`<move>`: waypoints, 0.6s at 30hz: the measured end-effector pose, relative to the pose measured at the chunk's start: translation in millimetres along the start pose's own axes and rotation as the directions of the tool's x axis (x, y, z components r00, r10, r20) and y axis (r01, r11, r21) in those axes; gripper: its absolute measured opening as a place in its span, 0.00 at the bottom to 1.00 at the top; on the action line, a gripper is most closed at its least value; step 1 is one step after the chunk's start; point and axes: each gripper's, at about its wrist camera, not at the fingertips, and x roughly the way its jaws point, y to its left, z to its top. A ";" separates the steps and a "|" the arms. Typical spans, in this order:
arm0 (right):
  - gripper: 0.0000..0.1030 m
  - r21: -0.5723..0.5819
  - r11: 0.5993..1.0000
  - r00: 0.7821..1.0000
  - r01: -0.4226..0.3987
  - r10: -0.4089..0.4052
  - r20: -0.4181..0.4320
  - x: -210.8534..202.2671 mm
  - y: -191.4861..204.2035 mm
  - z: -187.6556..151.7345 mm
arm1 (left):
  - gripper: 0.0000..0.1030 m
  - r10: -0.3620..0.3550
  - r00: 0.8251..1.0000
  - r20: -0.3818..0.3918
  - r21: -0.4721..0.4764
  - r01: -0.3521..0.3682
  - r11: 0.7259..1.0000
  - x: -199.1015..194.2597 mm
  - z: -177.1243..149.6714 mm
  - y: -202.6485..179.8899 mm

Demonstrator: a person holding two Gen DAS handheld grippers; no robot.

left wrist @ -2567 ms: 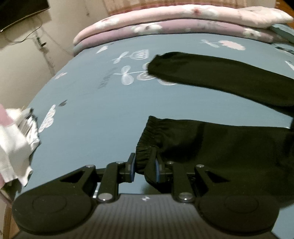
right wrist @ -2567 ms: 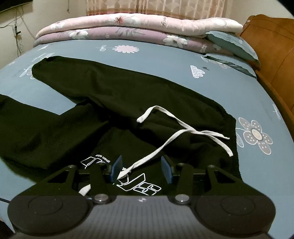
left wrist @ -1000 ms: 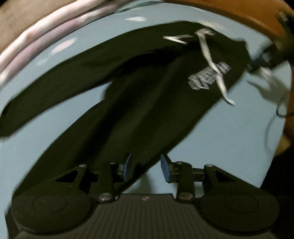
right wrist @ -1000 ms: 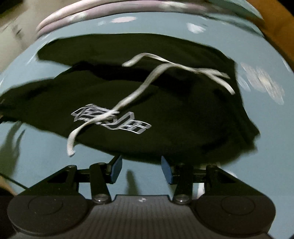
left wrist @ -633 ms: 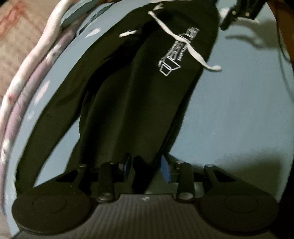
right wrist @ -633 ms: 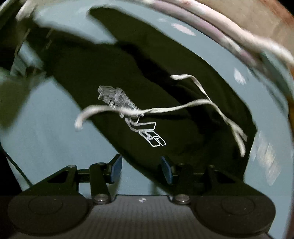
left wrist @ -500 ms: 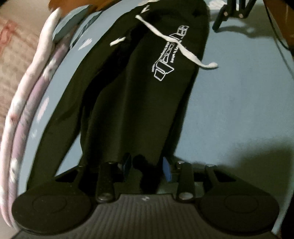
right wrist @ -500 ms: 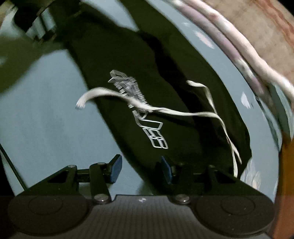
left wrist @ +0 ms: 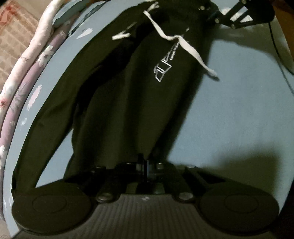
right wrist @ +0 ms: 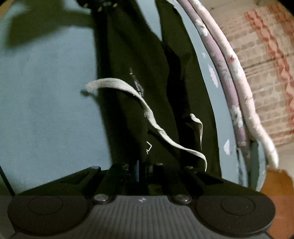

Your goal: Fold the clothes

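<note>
Black sweatpants (left wrist: pixel 128 95) stretched out lengthwise on the blue bedsheet (left wrist: pixel 229 110), pinched at both ends.

Left gripper (left wrist: pixel 144 165) has just snapped closed on the leg cuff end, fabric bunched right between its pads. Right gripper (right wrist: pixel 141 169) just clamped down too, biting the waistband end, with the white drawstring (right wrist: pixel 147 110) flopping loose across the dark cloth. Folded floral quilts (right wrist: pixel 235 88) sit stacked along the far edge of the bed.

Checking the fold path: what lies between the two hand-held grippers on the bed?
The black trousers span it, white drawstring on top, per the left wrist view: left hand-held gripper pinches one end, right hand-held gripper the other.
</note>
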 end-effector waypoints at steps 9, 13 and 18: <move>0.05 0.085 0.983 0.987 -0.163 0.163 0.010 -33.2 -53.5 -10.1 | 0.00 -0.185 0.982 0.043 -0.066 0.188 0.980 -40.2 5.4 12.1; 0.05 0.059 0.962 0.963 -0.265 0.267 -0.027 -36.5 -37.2 -15.4 | 0.00 -0.274 0.962 0.012 -0.069 0.275 0.959 -36.4 -2.3 0.7; 0.07 0.073 0.929 0.926 -0.363 0.368 -0.078 -25.5 -16.6 -21.1 | 0.00 -0.354 0.935 -0.030 -0.072 0.351 0.934 -28.6 -13.0 -17.2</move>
